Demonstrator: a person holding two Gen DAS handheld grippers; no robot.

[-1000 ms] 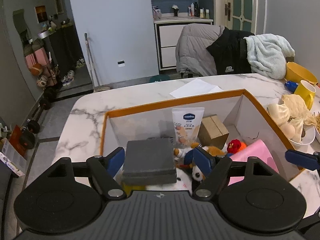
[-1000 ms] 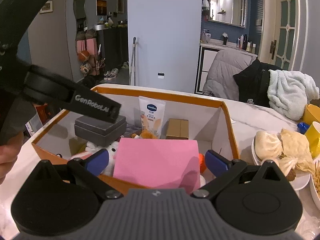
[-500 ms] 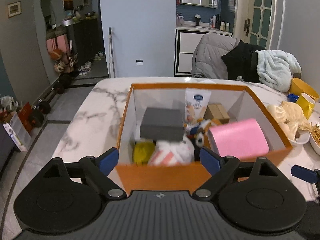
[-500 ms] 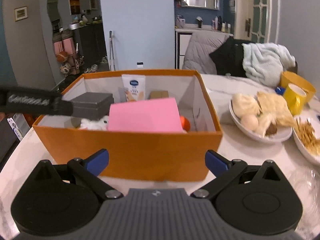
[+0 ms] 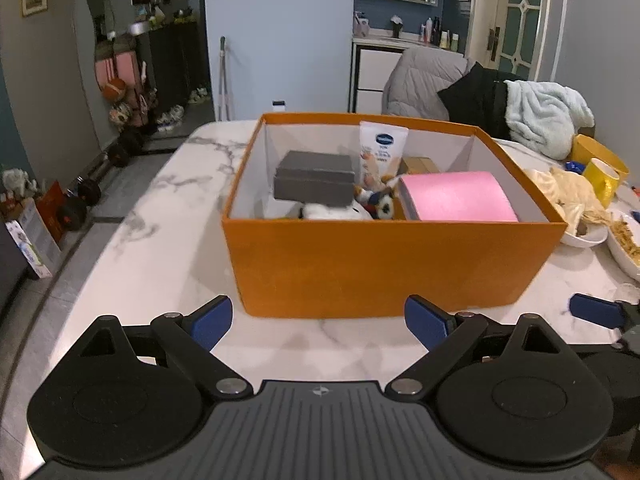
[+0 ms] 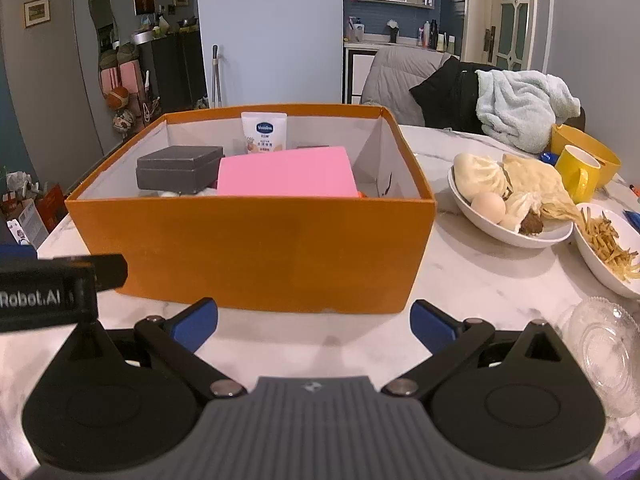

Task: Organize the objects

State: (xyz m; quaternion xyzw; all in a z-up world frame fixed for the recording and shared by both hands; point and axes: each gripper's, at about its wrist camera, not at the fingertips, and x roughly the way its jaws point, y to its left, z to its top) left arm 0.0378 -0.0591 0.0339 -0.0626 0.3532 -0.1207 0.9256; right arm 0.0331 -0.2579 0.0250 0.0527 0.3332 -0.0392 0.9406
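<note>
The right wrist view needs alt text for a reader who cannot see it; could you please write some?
An open orange box sits on a marble table, holding a pink pad, a grey case and a lotion tube. The right gripper is open and empty in front of it. Bowls of food and a yellow mug stand to the right.
</note>
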